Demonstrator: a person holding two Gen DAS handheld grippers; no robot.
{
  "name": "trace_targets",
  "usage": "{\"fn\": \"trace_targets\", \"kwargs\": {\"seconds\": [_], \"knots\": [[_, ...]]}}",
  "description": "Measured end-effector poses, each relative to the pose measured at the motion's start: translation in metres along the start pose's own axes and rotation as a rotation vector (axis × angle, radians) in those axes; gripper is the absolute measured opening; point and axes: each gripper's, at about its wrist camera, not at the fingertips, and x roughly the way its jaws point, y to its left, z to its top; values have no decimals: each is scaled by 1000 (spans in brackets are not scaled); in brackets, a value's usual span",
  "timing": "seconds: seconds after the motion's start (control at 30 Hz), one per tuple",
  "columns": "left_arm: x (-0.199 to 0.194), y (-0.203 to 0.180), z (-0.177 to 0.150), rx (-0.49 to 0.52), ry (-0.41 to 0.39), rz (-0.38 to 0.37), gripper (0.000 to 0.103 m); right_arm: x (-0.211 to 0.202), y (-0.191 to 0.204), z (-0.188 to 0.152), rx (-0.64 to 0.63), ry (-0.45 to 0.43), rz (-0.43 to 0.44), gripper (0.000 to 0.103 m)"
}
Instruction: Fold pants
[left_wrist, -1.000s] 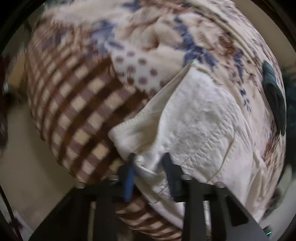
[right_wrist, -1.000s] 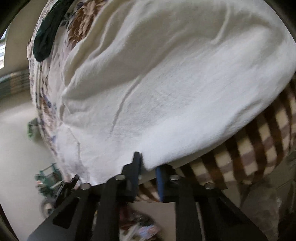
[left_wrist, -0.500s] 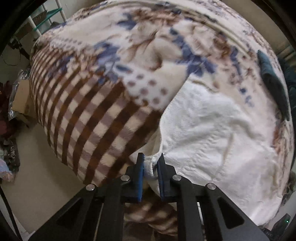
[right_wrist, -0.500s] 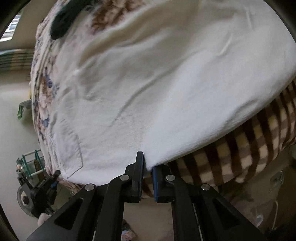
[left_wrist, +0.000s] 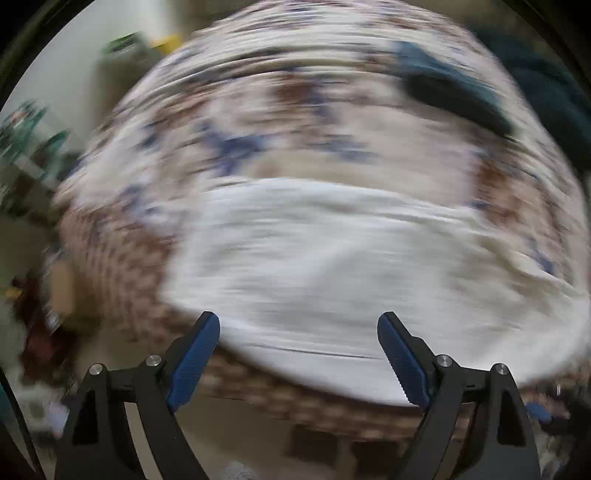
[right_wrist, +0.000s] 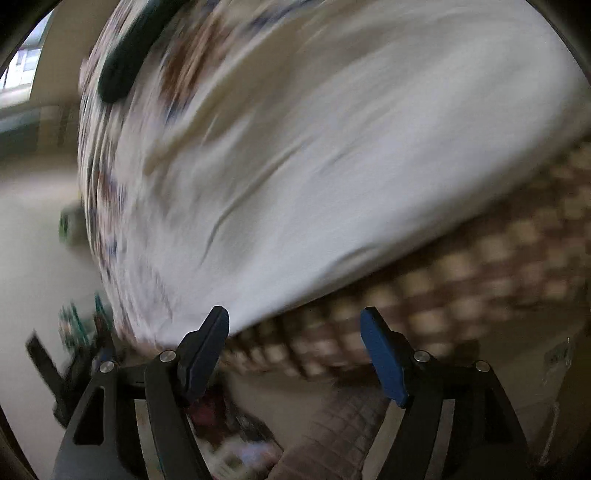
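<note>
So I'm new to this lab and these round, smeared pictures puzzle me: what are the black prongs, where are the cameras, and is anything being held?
A person holds a two-finger gripper in each hand, with a wide-angle camera on each looking along its fingers. One picture shows the left gripper, the other the right gripper. Both have jaws opening, nothing between them. White pants lie on a patterned blanket, beside a dark cloth. The blur comes from motion.

The left gripper (left_wrist: 298, 328) pointed steeply down, its jaws opening wide, blue pads (left_wrist: 194, 360) apart with nothing pinched between them. The right gripper (right_wrist: 294, 325) also pointed down, its jaws opening, its pads (right_wrist: 382, 360) likewise spread and gripping nothing.
</note>
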Motion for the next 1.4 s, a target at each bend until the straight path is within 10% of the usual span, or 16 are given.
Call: {"fn": "trace_targets", "kwargs": {"seconds": [0.27,0.43,0.47,0.53,0.8,1.13,1.4], "knots": [[42,-187,-11,188,51,-109,88,-153,-175,96,318,-445,-68,76],[60,-254,-17,277,79,-106,88,-179,-255,160,434,-579,-30,74],[59,-264,-22,292,79,-101,88,-176,-269,173,457,-583,-21,68],[58,-280,-27,317,71,-106,88,-170,-279,192,454,-577,41,8],[52,-308,-38,374,62,-104,88,-215,-262,159,392,-672,48,6],[71,-302,-45,350,109,-80,87,-182,-301,139,468,-514,-61,8],[39,-236,-16,248,59,-63,88,-198,-239,134,342,-438,-280,52]]}}
